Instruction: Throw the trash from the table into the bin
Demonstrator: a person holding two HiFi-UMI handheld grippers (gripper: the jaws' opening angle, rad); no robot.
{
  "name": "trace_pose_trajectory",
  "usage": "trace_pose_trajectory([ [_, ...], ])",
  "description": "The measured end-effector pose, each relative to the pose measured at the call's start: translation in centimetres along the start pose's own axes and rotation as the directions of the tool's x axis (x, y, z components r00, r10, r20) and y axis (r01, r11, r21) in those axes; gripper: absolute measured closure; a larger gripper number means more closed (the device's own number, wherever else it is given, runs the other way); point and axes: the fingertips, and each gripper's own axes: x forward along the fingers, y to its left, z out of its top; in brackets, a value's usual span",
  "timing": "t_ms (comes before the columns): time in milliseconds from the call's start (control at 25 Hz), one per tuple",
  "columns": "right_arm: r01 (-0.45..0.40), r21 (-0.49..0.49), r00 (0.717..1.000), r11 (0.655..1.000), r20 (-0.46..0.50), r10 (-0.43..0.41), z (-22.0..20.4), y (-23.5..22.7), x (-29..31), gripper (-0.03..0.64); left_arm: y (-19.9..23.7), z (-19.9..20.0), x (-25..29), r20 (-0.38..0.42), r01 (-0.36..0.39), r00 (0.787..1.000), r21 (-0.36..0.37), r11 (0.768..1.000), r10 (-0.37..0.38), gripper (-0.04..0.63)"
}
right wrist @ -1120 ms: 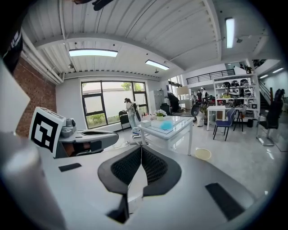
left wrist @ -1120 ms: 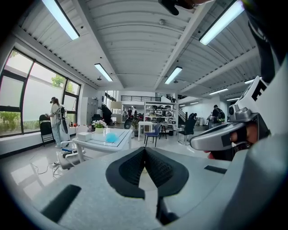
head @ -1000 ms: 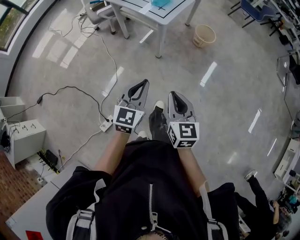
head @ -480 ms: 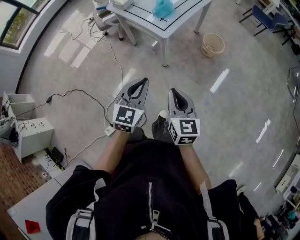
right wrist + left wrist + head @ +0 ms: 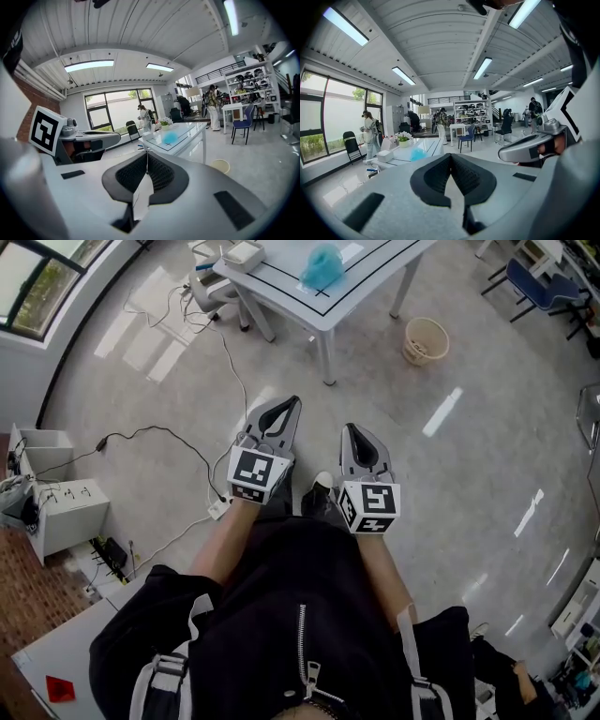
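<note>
Up at twelve o'clock, well apart from left gripper (image 5: 284, 407) and right gripper (image 5: 350, 430), trash (image 5: 323, 263) sits on the table (image 5: 281, 282), bin (image 5: 425, 338) at one o'clock. Both grippers are clenched empty, neither clearly nearer.

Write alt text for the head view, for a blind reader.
Seen from above, a person in black holds the left claw and the right claw side by side, both shut and empty, over a shiny grey floor. Ahead stands a white table with blue trash on it, a beige bin beside it.
</note>
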Motion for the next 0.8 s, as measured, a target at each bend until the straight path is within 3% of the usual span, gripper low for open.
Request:
trace_pose_trajectory([
  [400,0.051,0.003,0.999,0.999,0.017,-0.051,0.6,-1.8,-0.1,0.604,-0.8,1.7,2.8,0.026,0.059,0.998,0.027,0.998,-0.060,0.589],
  [800,0.043,-0.049,0.999,0.998,-0.012,-0.043,1.1,-1.5,3.8,0.604,1.0,1.7,5.8,0.056,0.091,0.994,-0.007,0.996,-0.091,0.589],
])
